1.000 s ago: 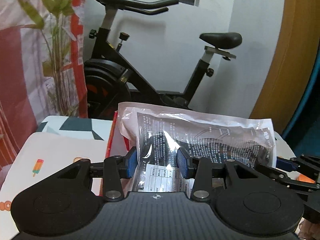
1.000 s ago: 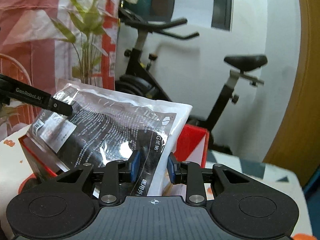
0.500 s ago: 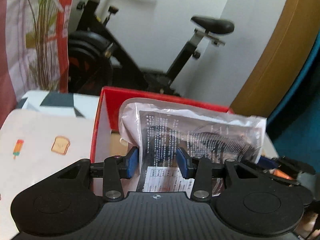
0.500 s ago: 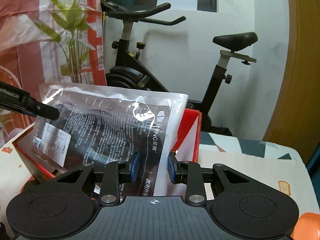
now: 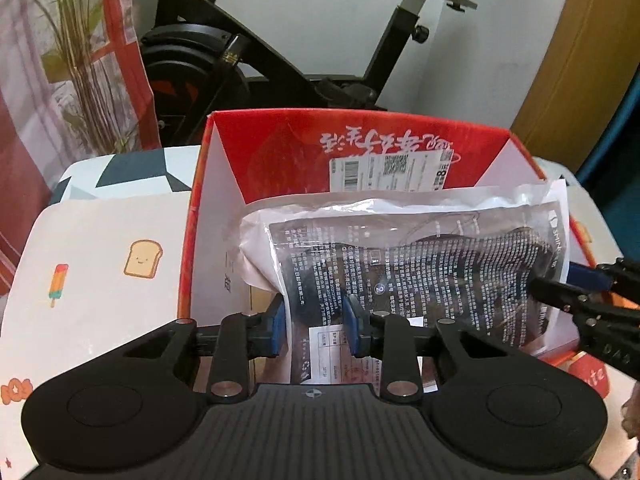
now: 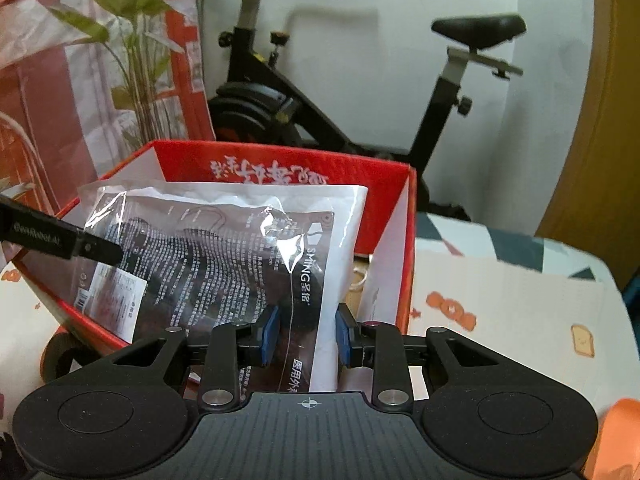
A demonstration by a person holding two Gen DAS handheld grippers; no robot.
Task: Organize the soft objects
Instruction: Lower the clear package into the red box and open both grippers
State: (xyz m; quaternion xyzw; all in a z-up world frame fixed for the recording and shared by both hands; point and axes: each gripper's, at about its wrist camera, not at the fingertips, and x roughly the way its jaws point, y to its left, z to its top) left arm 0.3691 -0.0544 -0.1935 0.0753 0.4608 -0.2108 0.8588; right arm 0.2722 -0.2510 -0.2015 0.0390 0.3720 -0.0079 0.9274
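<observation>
A clear plastic bag of black masks [image 5: 420, 264] with white print hangs in the mouth of an open red cardboard box [image 5: 360, 148]. My left gripper [image 5: 314, 330] has its blue pads on the bag's lower left edge, and its jaws are closing on it. My right gripper [image 6: 308, 334] is shut on the other end of the same bag [image 6: 200, 256], over the box [image 6: 380, 192]. Each view catches the other gripper's black fingers at the bag's far end: the right gripper [image 5: 592, 300] and the left gripper [image 6: 60, 240]. The bag hides most of the box's inside.
The box stands on a table with a white cloth [image 5: 100, 280] printed with toast and ice lollies. A black exercise bike [image 6: 280, 100] stands behind, with a green plant [image 6: 132, 40] and a red-and-white curtain to the left. An orange object [image 6: 616, 432] lies near the right edge.
Both grippers have tipped downward and sunk with the bag. The red box has come into full view beneath, and the bag now hangs lower in its mouth.
</observation>
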